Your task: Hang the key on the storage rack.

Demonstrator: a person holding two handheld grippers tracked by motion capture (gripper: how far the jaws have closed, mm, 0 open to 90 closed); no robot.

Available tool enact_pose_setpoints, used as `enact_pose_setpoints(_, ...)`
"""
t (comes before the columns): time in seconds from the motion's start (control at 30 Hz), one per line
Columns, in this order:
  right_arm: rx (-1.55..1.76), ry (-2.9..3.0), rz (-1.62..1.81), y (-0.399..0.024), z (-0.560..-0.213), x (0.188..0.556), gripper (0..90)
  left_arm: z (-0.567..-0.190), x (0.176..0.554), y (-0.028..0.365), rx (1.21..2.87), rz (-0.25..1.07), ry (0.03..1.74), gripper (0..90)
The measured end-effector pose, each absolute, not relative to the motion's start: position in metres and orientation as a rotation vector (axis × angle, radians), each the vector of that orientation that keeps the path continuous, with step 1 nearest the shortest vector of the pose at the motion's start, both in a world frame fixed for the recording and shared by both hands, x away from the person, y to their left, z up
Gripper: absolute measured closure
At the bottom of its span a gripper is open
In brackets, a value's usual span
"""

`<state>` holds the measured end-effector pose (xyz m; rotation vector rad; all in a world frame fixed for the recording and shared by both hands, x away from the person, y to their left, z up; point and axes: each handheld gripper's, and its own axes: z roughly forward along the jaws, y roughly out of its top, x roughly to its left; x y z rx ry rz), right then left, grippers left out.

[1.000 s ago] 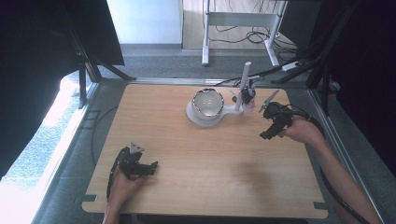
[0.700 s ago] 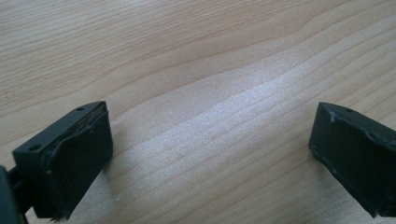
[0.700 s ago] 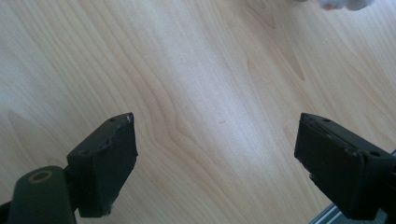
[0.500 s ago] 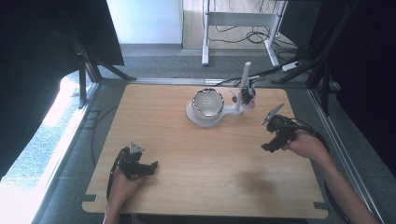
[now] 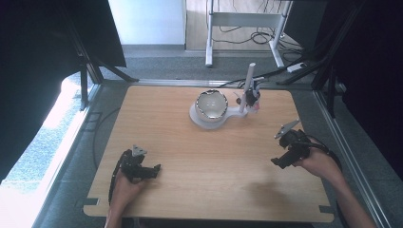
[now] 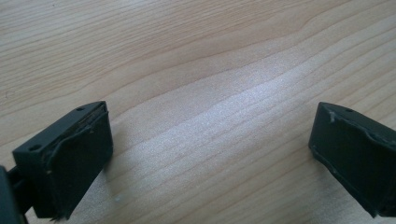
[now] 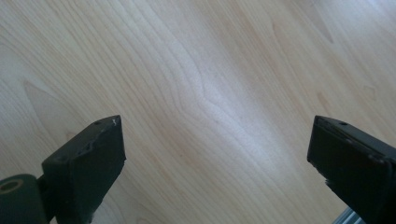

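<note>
scene: wooden desk (image 5: 209, 156); white stand (image 5: 209, 119) w/ bowl-shaped dish (image 5: 212, 104) and upright post (image 5: 248, 88) toward far edge, centre.
landmark: white stand; all places given rel. to it.
left hand-held gripper (image 5: 153, 170): near-left of stand, well apart, low over desk; jaws wide apart, nothing betw. them, bare wood under them in left gripper view.
right hand-held gripper (image 5: 278, 163): near-right of stand, well apart; jaws apart, just been opening wider, nothing betw. them; bare wood ahead in right gripper view.
task thing: stand w/ dish, untouched by either gripper, upright on desk.
step in hand (judged): both parked clear of stand, prob. a rest or reset pose.
how to do well: keep jaws apart; settle hands low and level w/o scraping pads on wood; keep cables clear of post; for next reach, approach dish rim from the side, slow, avoid knocking post.
</note>
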<state>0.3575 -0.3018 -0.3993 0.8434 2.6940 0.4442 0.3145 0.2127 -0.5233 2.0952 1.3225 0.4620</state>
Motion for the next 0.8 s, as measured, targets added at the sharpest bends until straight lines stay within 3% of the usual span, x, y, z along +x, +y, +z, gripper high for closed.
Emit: enact_pose_setpoints(0.8, 0.918, 2.658, 0.743, -0.29, -0.477, 0.323, 3.8, -0.523, 0.314, 0.212, 2.089, 0.465, 1.332, 0.0)
